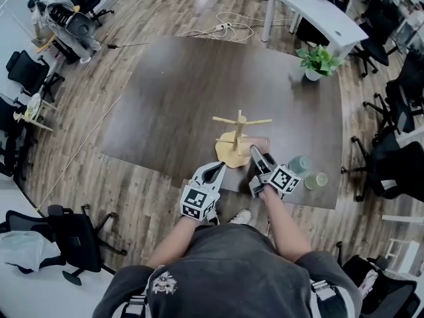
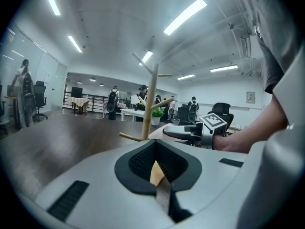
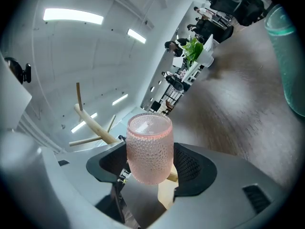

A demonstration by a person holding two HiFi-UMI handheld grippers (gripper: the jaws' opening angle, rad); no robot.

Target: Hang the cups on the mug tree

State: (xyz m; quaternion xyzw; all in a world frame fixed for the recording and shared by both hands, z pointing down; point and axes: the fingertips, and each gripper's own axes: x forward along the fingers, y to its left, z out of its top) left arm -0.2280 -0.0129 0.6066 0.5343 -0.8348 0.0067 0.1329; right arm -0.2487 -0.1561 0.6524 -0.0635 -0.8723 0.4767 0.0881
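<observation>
Pink dimpled glass cup (image 3: 148,147), clamped in the right gripper (image 1: 255,152), is beside the wooden mug tree (image 1: 240,134), near the front edge of the dark table (image 1: 172,98). The left gripper (image 1: 215,171) is closed and empty.

Plank floor (image 1: 165,5), dark table (image 1: 172,98), white desk (image 1: 318,8), probably office chairs (image 1: 26,71).

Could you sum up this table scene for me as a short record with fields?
Stand: wooden mug tree, pegs bare
Right hand-held gripper: shut on pink dimpled glass cup
Left hand-held gripper: jaws close together, nothing between them
Waiting: translucent teal cup and pale green cup
Surface: dark wooden table
</observation>
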